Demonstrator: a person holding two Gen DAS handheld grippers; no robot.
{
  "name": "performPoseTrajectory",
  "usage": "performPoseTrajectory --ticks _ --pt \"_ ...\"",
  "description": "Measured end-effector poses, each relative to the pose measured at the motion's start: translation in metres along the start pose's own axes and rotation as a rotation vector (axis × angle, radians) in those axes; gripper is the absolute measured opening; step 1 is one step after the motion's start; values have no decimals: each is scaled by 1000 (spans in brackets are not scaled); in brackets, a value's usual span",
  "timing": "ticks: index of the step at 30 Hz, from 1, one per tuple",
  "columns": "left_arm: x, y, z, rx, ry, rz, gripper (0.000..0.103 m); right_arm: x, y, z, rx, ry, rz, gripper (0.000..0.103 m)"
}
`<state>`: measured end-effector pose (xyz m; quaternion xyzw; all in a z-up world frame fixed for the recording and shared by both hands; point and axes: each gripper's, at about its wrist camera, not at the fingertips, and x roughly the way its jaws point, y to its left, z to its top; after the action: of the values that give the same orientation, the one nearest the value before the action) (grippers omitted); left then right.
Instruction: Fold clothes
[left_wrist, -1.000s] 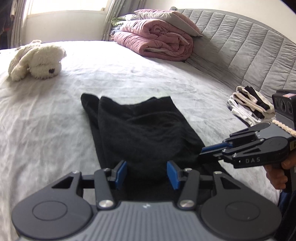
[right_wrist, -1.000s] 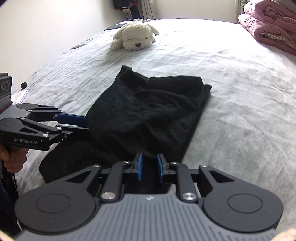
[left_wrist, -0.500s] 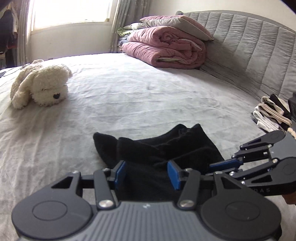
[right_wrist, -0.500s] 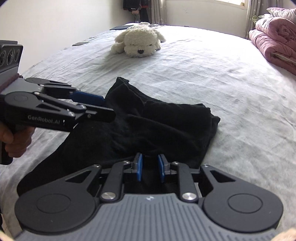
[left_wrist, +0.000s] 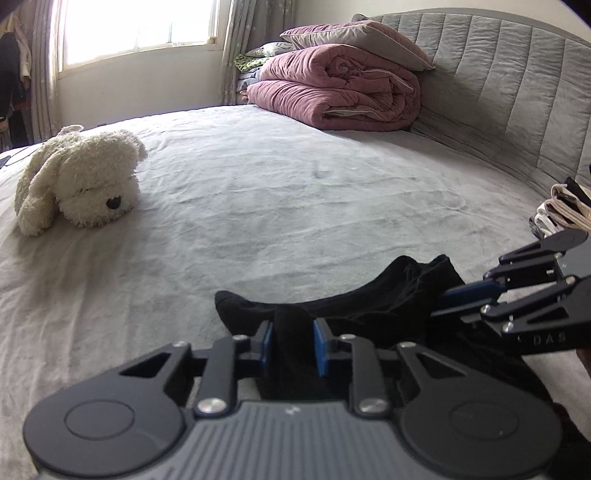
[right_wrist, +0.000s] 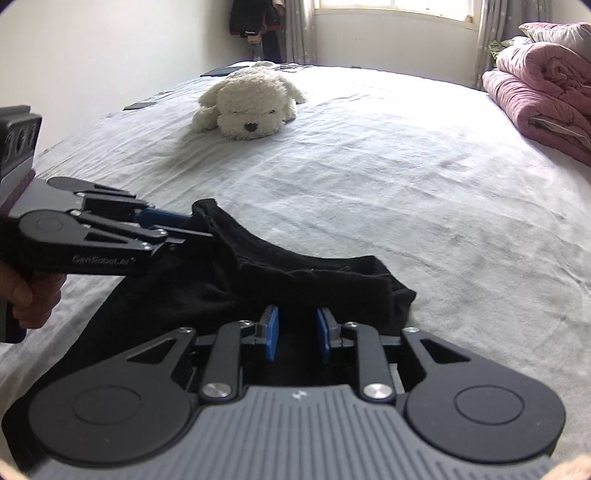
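Observation:
A black garment (left_wrist: 369, 306) (right_wrist: 314, 277) lies on the grey bed sheet (left_wrist: 295, 184), its far edge bunched into a raised ridge. My left gripper (left_wrist: 292, 347) (right_wrist: 192, 225) is at the far left corner. Its jaws are closing, and a fold of black cloth fills the gap between the blue pads. My right gripper (right_wrist: 297, 336) (left_wrist: 439, 302) is at the far right part of the garment. Its jaws are opening slightly. The pads stand a little apart with cloth under and between them, and no pinch shows. The garment trails back toward the person under both tools.
A white plush dog (left_wrist: 81, 184) (right_wrist: 251, 99) lies further out on the bed. A folded pink duvet with a pillow (left_wrist: 340, 92) sits by the grey padded headboard (left_wrist: 517, 92). A stack of folded clothes (left_wrist: 561, 210) is at the right edge. A hand (right_wrist: 29, 295) grips the left tool.
Both grippers moved forward along the garment to its far edge, so the plush dog looks nearer. The left jaws narrowed from wide open onto a fold of cloth, which now stands raised.

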<state>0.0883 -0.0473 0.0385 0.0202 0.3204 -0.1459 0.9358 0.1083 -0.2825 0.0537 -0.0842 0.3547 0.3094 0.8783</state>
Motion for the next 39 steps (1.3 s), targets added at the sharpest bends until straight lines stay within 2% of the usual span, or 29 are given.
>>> performPoseTrajectory --ticks 3,8,11,16,20,22,23,26,27,29,32,35,39 --pt "-6 7 1 -45 -39 -4 9 1 -8 1 22 -10 -12 27" --pt "-17 16 4 -107 -132 -11 9 1 -10 1 24 -20 -42 27" --pt "-10 18 -2 -121 -125 31 8 5 -9 0 37 -31 -62 26" --pt "-4 13 -8 -71 -116 93 8 8 -5 -2 32 -58 -103 25" --pt "-5 7 -7 -33 -114 92 9 10 -4 -3 25 -57 -118 25" --pt "-7 12 -4 -53 -111 91 9 8 -2 -3 25 -62 -128 25" --pt "-11 16 -1 -78 -119 83 11 6 -3 -2 30 -69 -130 25" --pt "-26 31 8 -153 -161 51 29 -6 -5 4 52 -98 -134 28" --pt "-31 34 11 -168 -175 44 31 -9 -5 5 57 -107 -132 28" --pt "-38 40 15 -180 -187 37 31 -16 -6 8 62 -121 -124 28" --pt "-39 42 14 -199 -164 14 31 -21 -4 10 64 -123 -97 28" --pt "-36 32 10 -162 -128 -21 28 -19 5 9 36 -101 -61 28" --pt "-31 -2 1 -10 -92 -120 29 -11 14 6 -3 -56 -19 28"
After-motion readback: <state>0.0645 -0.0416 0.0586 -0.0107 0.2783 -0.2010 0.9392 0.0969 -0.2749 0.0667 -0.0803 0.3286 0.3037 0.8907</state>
